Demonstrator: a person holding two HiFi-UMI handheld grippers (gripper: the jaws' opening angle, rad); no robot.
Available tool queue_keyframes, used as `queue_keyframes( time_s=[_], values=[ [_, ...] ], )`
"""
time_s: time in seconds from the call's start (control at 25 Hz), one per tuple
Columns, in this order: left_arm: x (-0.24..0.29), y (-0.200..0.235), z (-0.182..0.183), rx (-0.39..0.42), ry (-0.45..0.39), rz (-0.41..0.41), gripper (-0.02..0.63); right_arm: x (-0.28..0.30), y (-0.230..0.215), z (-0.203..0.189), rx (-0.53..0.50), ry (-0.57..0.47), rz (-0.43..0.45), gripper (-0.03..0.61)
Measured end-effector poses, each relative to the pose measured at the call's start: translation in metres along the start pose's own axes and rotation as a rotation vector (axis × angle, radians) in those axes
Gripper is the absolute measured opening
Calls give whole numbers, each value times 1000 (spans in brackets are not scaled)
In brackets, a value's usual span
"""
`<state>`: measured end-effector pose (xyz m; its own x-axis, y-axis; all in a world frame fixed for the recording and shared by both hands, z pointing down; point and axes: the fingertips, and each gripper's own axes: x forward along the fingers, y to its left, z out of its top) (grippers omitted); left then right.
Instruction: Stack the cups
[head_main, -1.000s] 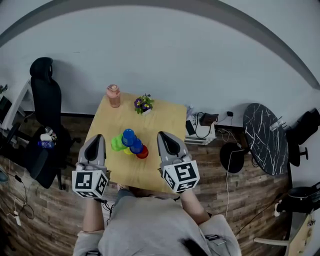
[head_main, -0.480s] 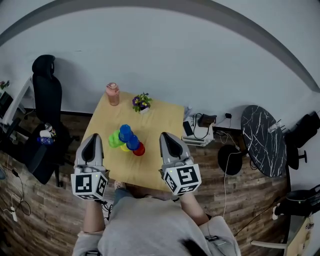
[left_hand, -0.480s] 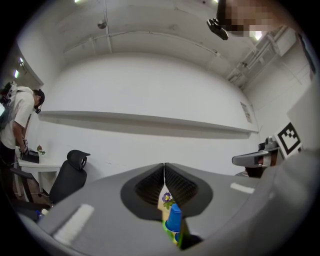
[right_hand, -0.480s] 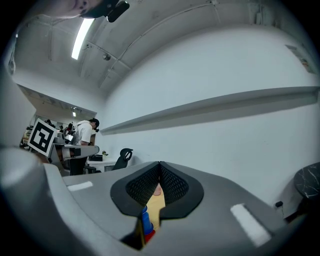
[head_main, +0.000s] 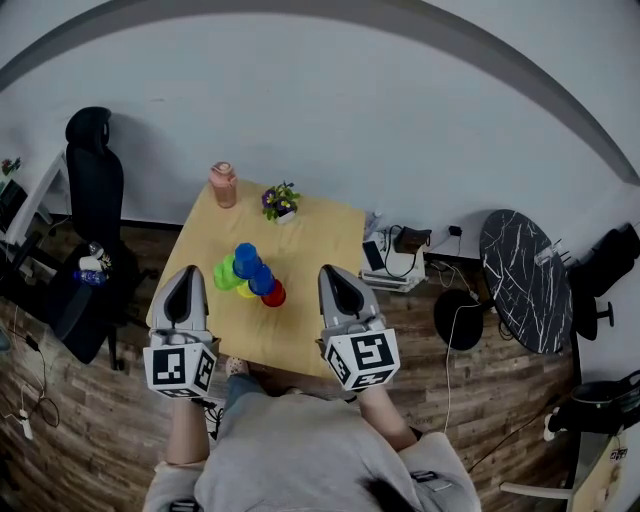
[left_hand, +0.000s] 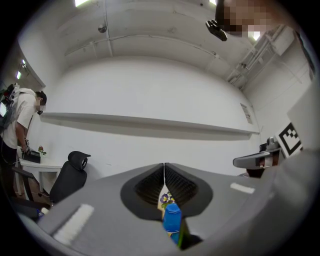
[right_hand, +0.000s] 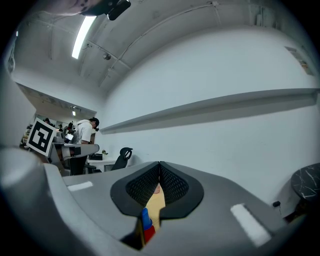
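Table (head_main: 320, 235): pale wood, standing against a white wall.

Cups (head_main: 248, 277): one tight cluster mid-table, between the two grippers and a bit beyond their tips. Green cup (head_main: 227, 272) on the left, two blue cups (head_main: 245, 259) in the middle, red cup (head_main: 275, 295) nearest the right gripper, yellow cup (head_main: 243, 291) peeking out low. They touch or overlap; cannot tell which are nested.

Left gripper (head_main: 187, 273): over the near left edge of the table, pointing at the wall. Jaws pressed together, nothing between them. Its own view shows a blue cup beyond the closed tips.

Right gripper (head_main: 335, 271): over the near right part of the table, roughly parallel to the left one. Jaws likewise closed tight and empty. Blue and red show beyond them in its view.

Far edge: pink bottle (head_main: 223, 184) at the left corner, flowers (head_main: 281, 201) beside it.

Off-table: black chair (head_main: 92, 170) to the left, dark round table (head_main: 528, 278) to the right.
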<state>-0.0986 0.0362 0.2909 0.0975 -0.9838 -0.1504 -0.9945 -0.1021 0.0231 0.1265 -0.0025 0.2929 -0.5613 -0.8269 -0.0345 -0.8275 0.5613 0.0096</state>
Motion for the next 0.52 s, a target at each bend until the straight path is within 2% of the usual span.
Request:
queue_keyframes(
  time_s=[0.52],
  values=[
    [6, -11, 1, 5, 4, -9, 60, -5, -5, 0, 6, -5, 8, 5]
  ],
)
